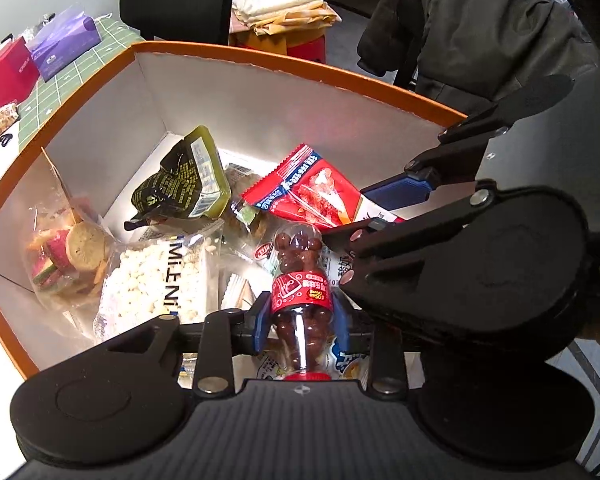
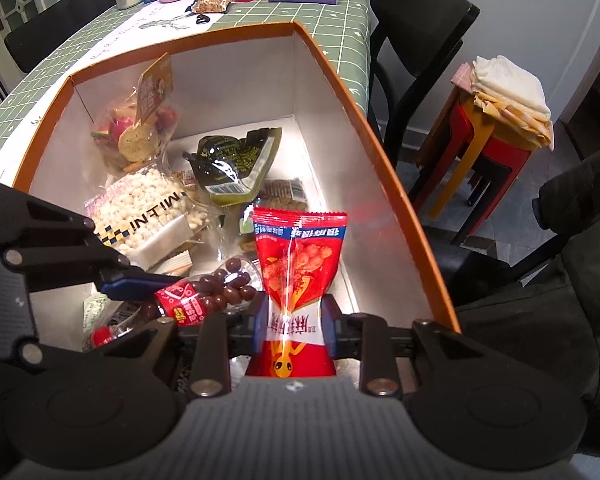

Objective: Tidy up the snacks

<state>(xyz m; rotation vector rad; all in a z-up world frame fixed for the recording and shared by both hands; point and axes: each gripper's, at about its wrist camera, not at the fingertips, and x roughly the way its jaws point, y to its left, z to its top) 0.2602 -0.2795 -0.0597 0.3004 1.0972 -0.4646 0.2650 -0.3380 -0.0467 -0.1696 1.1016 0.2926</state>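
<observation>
In the orange box (image 2: 400,200) we logged a puffed-rice bag (image 2: 148,208), a fruit-crisp bag (image 2: 136,132) and a green pouch (image 2: 236,164). Over that box our left gripper (image 1: 302,320) clasped the bottle (image 1: 300,280) of chocolate beans, and our right gripper (image 2: 294,322) pinched the red packet (image 2: 296,264), both items inside its walls.

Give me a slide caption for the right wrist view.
Right gripper holds a red snack packet over the orange-rimmed box, beside the candy bottle.

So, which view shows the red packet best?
The right wrist view: the red packet faces it whole, pinched between the jaws. The left wrist view shows it slanted, its lower end hidden behind the right gripper.
</observation>
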